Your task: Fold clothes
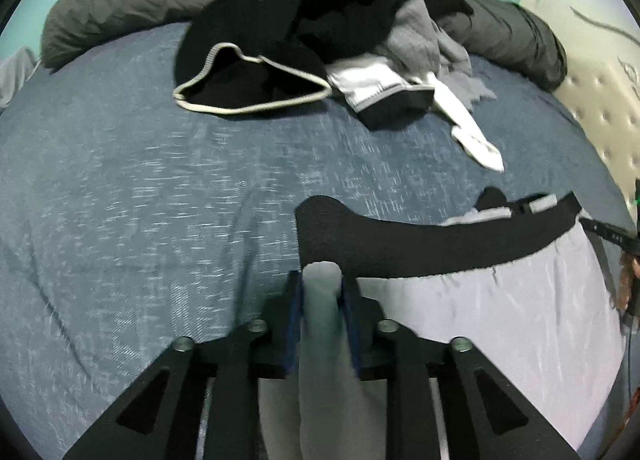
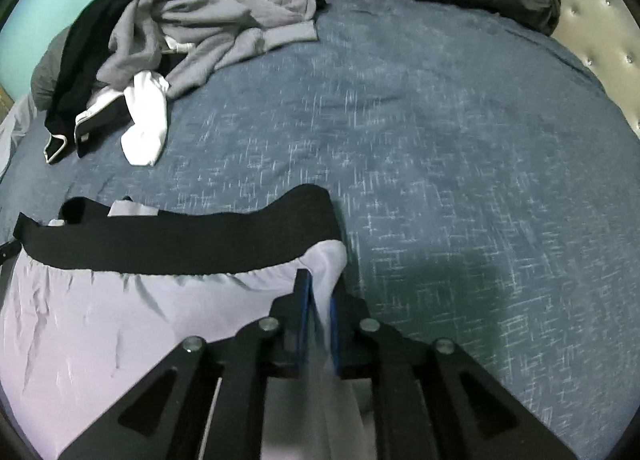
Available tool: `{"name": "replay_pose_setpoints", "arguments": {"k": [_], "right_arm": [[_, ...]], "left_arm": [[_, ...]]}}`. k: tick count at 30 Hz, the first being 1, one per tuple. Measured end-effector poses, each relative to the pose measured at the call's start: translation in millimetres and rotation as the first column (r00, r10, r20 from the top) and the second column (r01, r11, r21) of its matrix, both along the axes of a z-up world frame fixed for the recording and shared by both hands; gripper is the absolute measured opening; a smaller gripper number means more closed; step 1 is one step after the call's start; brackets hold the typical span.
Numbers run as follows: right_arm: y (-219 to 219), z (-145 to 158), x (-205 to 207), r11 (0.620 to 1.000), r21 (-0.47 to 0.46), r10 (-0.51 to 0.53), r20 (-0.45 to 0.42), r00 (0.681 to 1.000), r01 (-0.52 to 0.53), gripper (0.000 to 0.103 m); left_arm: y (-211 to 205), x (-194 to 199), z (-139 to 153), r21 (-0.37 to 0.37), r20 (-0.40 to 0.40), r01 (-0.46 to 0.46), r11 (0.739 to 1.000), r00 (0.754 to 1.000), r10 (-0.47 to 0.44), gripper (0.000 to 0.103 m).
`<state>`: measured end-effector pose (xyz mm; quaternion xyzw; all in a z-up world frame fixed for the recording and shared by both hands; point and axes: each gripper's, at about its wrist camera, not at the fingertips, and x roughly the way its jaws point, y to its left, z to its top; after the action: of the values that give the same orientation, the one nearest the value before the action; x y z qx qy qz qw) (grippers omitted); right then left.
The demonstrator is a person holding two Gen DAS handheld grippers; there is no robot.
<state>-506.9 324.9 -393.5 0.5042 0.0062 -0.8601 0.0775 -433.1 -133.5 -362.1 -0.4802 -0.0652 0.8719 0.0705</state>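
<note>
On the blue bed (image 2: 460, 140), near edge, pale lavender shorts (image 2: 80, 320) lie flat, black waistband (image 2: 180, 244) running side to side, facing the clothes pile (image 2: 192, 28). Open bedspread ahead and to the right. Left gripper (image 1: 322, 292) and right gripper (image 2: 320, 300) each clamped on a waistband-corner fold.

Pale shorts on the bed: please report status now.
Left gripper and right gripper shut on pale shorts. Black waistband lies spread. Blue bedcover ahead bare.
</note>
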Motion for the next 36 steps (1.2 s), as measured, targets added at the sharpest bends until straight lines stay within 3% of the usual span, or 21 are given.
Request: {"name": "replay_pose_setpoints", "arguments": {"k": [3, 8, 12, 18, 23, 28, 36], "right_arm": [[6, 23, 13, 0.999, -0.009, -0.044, -0.052, 0.998, 0.043, 0.024], [2, 70, 61, 0.984, -0.178, -0.042, -0.110, 0.993, 0.022, 0.024], [-20, 86, 108, 0.962, -0.270, 0.012, -0.133, 0.991, -0.048, 0.024], [-67, 78, 178, 0.952, -0.277, 0.112, -0.089, 0.990, -0.133, 0.024], [-88, 58, 228, 0.937, -0.323, 0.130, -0.037, 0.991, -0.135, 0.017], [-105, 43, 258, 0.930, -0.339, 0.138, -0.024, 0.990, -0.138, 0.013], [-137, 23, 285, 0.938, -0.309, 0.158, -0.029, 0.987, -0.159, 0.011]], "left_arm": [[-6, 13, 11, 0.023, -0.022, -0.027, 0.999, 0.999, 0.027, 0.026], [0, 44, 32, 0.066, -0.038, -0.039, 0.997, 0.998, 0.041, 0.027], [10, 76, 40, 0.110, -0.042, -0.038, 0.993, 0.998, 0.043, 0.033], [23, 124, 47, 0.142, -0.061, -0.012, 0.990, 0.998, 0.021, 0.033], [24, 164, 46, 0.146, -0.083, -0.023, 0.989, 0.996, 0.035, 0.036], [21, 206, 34, 0.195, -0.105, -0.064, 0.979, 0.991, 0.085, 0.039], [26, 244, 14, 0.201, -0.123, -0.081, 0.976, 0.987, 0.107, 0.040]]}}
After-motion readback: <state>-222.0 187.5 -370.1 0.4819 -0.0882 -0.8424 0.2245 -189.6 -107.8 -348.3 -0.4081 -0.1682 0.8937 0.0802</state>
